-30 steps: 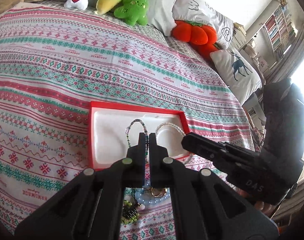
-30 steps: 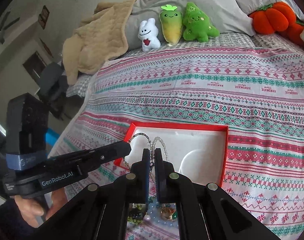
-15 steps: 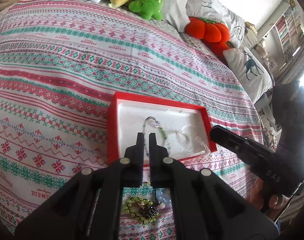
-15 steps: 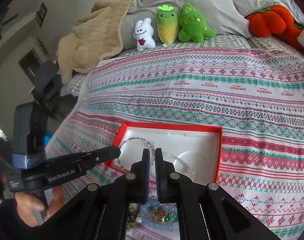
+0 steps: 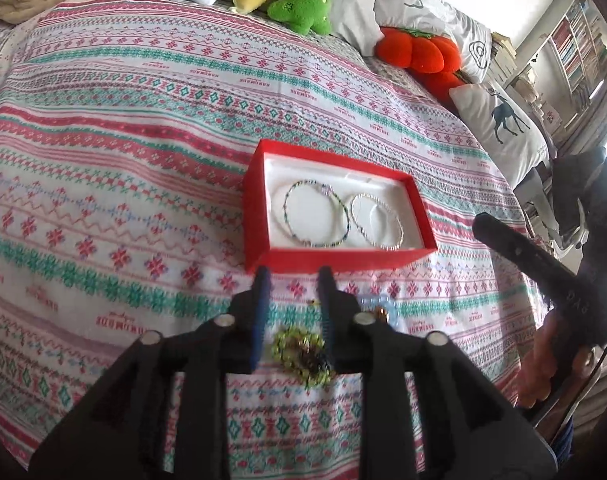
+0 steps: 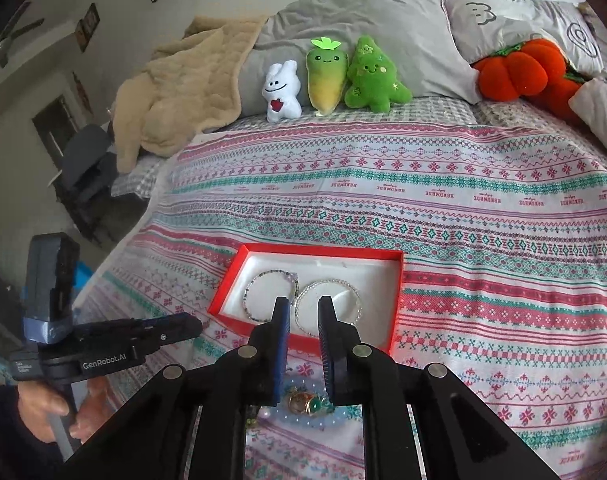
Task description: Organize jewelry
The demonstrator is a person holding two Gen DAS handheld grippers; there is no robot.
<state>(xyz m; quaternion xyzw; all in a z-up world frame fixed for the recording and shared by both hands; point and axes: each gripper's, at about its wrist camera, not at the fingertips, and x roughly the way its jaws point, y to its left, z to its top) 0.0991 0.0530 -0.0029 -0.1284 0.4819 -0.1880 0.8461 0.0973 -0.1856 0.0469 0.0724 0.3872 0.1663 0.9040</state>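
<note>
A red jewelry box (image 5: 259,216) (image 6: 395,308) with a white lining lies on the patterned bedspread. A green-beaded bracelet (image 5: 287,220) (image 6: 249,294) and a silver-beaded bracelet (image 5: 397,224) (image 6: 355,294) lie flat in it, side by side. Loose jewelry lies on the bedspread in front of the box: a yellow-green beaded piece (image 5: 299,350), a pale blue beaded piece (image 5: 377,306) and a gold and green piece (image 6: 307,404). My left gripper (image 5: 291,276) is open and empty just before the box's near wall. My right gripper (image 6: 303,304) is open and empty over the box's near edge.
Plush toys (image 6: 327,76), grey pillows (image 6: 383,20), an orange pumpkin cushion (image 6: 519,68) and a beige blanket (image 6: 175,92) lie at the head of the bed. A deer-print pillow (image 5: 503,120) lies at the right. The bed's edge drops off at the left (image 6: 135,236).
Both grippers have opened and let go of the two bracelets, which now lie flat in the box. Both grippers have drawn back toward me.
</note>
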